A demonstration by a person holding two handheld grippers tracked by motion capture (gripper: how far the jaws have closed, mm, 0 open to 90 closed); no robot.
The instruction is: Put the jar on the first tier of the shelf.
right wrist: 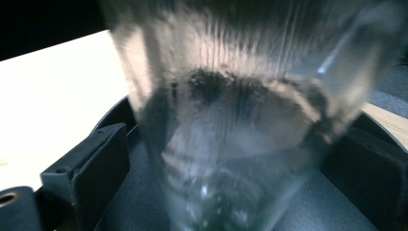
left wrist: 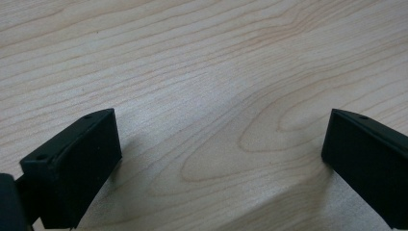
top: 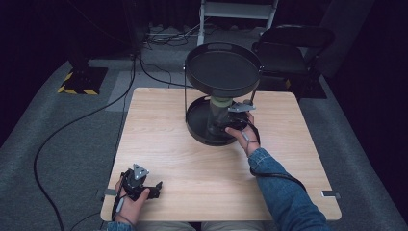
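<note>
At the left of the high view, the left gripper is resting on the near-left part of the wooden table, held in the person's left hand. In the left gripper view its jaws are standing wide apart with nothing but bare wood grain between them.

Moving toward the middle, a black two-tier tray stand is sitting at the far centre of the table, its upper tray overhanging the lower tray.

To the right, the right hand, in a blue denim sleeve, is reaching the right gripper into the lower tray. A clear ribbed glass is standing upright on that tray, between the two jaws. In the right gripper view the jaws are flanking the glass on both sides; the left one is lying just beside its wall, and I cannot tell whether either is actually pressing it. The glass is looking translucent, with fine vertical ridges, narrowing toward its base, blurred by closeness. From the high view its pale greenish rim is showing just under the upper tray.
</note>
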